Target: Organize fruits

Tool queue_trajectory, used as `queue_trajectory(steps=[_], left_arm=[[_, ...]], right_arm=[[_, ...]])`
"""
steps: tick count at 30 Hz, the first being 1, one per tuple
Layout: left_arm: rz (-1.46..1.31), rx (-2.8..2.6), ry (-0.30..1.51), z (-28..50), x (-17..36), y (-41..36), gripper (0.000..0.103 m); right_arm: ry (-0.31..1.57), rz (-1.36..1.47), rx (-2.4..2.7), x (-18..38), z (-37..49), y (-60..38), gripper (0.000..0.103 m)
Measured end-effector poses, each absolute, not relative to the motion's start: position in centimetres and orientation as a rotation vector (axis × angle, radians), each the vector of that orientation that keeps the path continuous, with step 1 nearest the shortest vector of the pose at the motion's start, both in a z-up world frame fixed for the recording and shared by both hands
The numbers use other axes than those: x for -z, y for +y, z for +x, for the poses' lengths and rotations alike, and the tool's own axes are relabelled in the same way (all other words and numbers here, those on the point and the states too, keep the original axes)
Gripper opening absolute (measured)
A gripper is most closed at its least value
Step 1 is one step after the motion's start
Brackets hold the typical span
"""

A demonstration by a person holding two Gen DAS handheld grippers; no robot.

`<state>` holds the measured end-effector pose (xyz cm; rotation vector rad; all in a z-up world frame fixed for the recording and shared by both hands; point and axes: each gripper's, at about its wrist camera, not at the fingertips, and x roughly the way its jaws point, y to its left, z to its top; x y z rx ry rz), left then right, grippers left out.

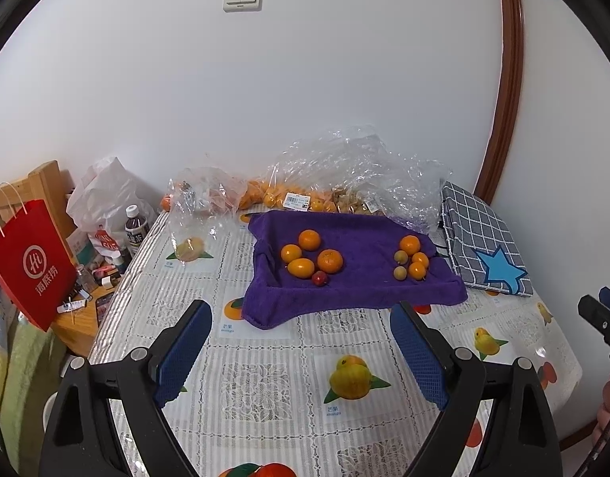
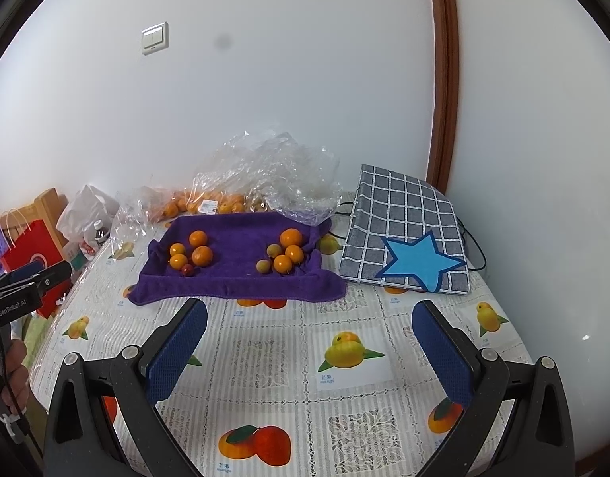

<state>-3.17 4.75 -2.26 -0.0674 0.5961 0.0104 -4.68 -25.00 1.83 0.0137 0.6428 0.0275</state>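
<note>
Both grippers hover above the near part of the table [image 2: 265, 361], which carries a lace-patterned cloth printed with fruit pictures. Left gripper [image 1: 301, 322]: jaws spread wide, blue pads apart, nothing between them. Right gripper [image 2: 311, 322]: same condition, jaws wide and empty. A purple towel [image 1: 356, 278] lies toward the far edge of the table, its front hem draped flat and its left side bunched up into a low wall. The fruits sit on it in two groups, well apart. Left group [image 1: 311, 256]: four orange citrus fruits close together, several touching, with one small red fruit [image 1: 320, 278] just in front of them. Right group [image 1: 411, 260]: three orange fruits and two smaller pale yellowish ones, packed close. Behind the towel, along the far edge against the wall, crumpled clear plastic bags [image 1: 344, 167] hold more orange fruit, with a white price label visible. Another clear bag [image 1: 193, 214] stands at the far left part of the table. At the far right corner lies a grey checked cushion [image 2: 404, 234] with a blue star, just beside the towel. Off the left edge: a red paper bag [image 1: 30, 262], a white plastic bag, a dark bottle [image 1: 136, 226].
</note>
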Motion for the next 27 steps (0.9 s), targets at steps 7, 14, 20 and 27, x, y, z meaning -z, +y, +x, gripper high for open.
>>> queue_trajectory(steps=[7,14,20,27], left_arm=[[-0.070,-0.008,0.588,-3.23,2.03,4.68,0.091],[-0.066,-0.009,0.594,-3.19,1.99,4.57,0.091],[-0.077,-0.006,0.590,-3.40,1.99,4.67,0.091],[-0.067,-0.002,0.585,-3.50,1.92,4.55,0.091]], right_arm=[[0.638,0.019,-0.031,-1.88,-4.87,-25.15,0.102],[0.638,0.025,-0.032,-1.97,-4.81,-25.23,0.102],[0.641,0.017,-0.037,-1.84,-4.83,-25.22,0.102],[0.638,0.020,-0.039,-1.88,-4.86,-25.20,0.102]])
